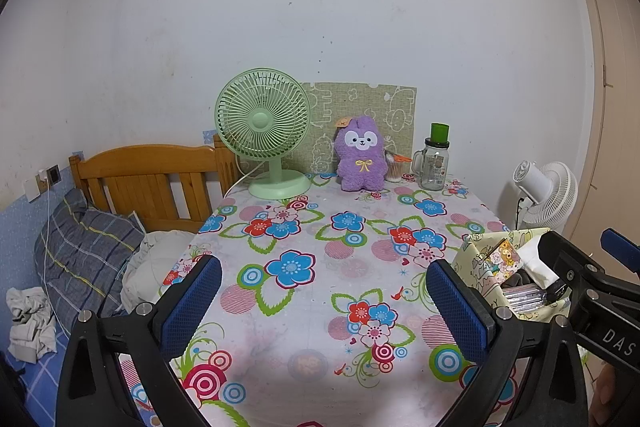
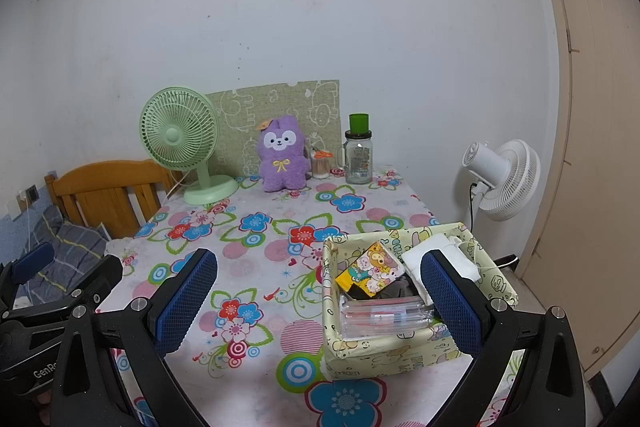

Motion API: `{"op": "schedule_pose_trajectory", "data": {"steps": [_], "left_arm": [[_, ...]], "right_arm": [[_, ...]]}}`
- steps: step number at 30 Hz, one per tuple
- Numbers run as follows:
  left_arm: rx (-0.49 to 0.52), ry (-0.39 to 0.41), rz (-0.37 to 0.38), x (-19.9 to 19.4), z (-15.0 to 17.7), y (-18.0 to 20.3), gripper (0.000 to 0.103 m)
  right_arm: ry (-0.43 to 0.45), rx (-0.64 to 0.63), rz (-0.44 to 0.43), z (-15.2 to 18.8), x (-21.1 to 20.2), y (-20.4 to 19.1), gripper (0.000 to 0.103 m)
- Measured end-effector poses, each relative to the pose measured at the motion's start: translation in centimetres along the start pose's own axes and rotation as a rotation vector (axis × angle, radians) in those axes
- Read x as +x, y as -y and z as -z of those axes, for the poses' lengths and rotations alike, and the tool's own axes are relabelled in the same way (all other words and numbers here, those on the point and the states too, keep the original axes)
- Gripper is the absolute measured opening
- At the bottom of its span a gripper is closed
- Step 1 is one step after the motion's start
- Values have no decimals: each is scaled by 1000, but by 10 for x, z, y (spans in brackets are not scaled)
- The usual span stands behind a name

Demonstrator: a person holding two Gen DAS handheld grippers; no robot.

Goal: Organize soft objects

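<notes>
Both tools hover low over the near edge of a table (image 1: pixel 320 219) covered in a bright flowered cloth, and both are released: the left gripper (image 1: pixel 324 295) has its blue-padded fingers spread wide with only cloth between them, and the right gripper (image 2: pixel 320 291) stands just as wide, its right pad in front of the near right part of a box. The purple plush toy (image 1: pixel 362 157) — the soft thing on the table — sits upright at the far edge against a green patterned board (image 1: pixel 360 119) that leans on the wall, well apart from both tools. Just to its left stands a green desk fan (image 1: pixel 264 131); to its right a small container of cotton swabs (image 2: pixel 322 165) and then a glass jar with a green cap (image 1: pixel 435 159). The yellow cartoon-print box (image 2: pixel 400 351) sits at the near right of the table and holds a colourful cartoon packet (image 2: pixel 372 269), a white pouch (image 2: pixel 440 255), something dark and clear plastic bags (image 2: pixel 384 315). Beyond the table's left side are a wooden bed headboard (image 1: pixel 148 179) and a plaid pillow (image 1: pixel 84 251); a white floor fan (image 2: pixel 500 179) stands to the right.
</notes>
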State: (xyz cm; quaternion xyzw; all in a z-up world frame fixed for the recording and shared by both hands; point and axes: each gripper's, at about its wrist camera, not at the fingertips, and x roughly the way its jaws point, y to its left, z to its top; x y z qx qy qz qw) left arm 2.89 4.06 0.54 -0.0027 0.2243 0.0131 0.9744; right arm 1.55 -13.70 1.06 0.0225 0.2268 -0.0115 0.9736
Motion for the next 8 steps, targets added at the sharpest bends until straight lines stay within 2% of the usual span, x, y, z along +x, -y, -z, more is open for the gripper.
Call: {"op": "schedule_pose_trajectory", "data": {"steps": [8], "left_arm": [[1, 2, -1, 0, 0, 0, 103]], "right_arm": [[-1, 0, 0, 0, 0, 0, 103]]}}
